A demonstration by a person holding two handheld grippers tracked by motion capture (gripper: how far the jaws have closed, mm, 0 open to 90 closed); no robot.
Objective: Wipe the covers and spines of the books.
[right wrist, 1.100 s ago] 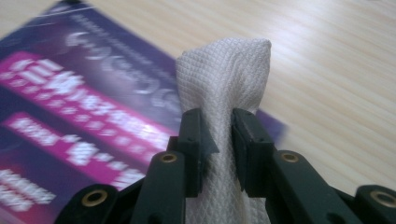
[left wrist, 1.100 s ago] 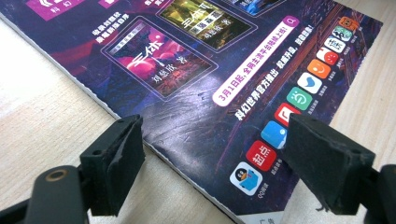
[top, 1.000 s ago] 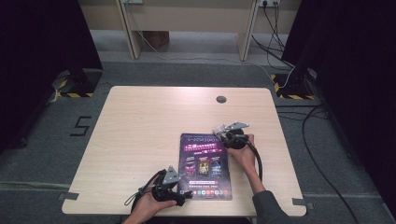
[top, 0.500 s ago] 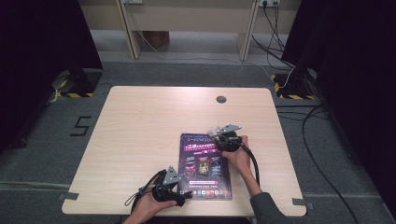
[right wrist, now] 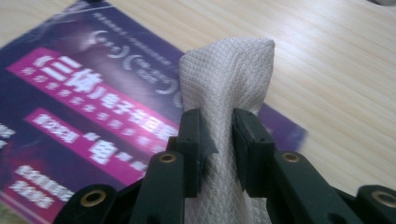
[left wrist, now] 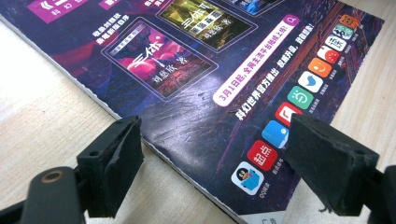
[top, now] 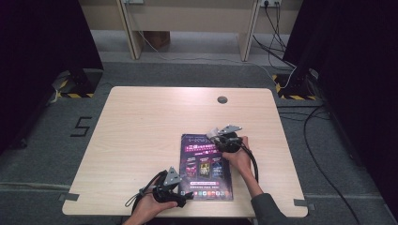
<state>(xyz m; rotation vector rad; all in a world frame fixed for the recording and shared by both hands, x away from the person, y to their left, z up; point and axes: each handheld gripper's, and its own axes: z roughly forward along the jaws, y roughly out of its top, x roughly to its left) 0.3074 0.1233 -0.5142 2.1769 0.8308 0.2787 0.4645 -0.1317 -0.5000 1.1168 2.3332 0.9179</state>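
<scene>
- Near table edge, left gripper (top: 180, 197) at the near left corner of the magazine (top: 206, 165), jaws spread wide, one over the bare wood and one over the purple cover; nothing between the pads, and pressing on the cover or hovering just above it cannot be told.
- In the left gripper view, left gripper (left wrist: 212, 156) straddling that corner of the magazine (left wrist: 196, 74), the row of small coloured icons running along the cover's edge.
- Farther on, magazine flat on the light wooden table (top: 141, 126), right of centre.
- At its far right corner, right gripper (top: 217, 140) over the cover.
- In the right gripper view, right gripper (right wrist: 218, 140) clamped narrowly on a white cloth (right wrist: 229, 79), bunched upright above the pads, cover text behind.
- Beyond, a round grommet (top: 222, 100) near the table's far edge.
</scene>
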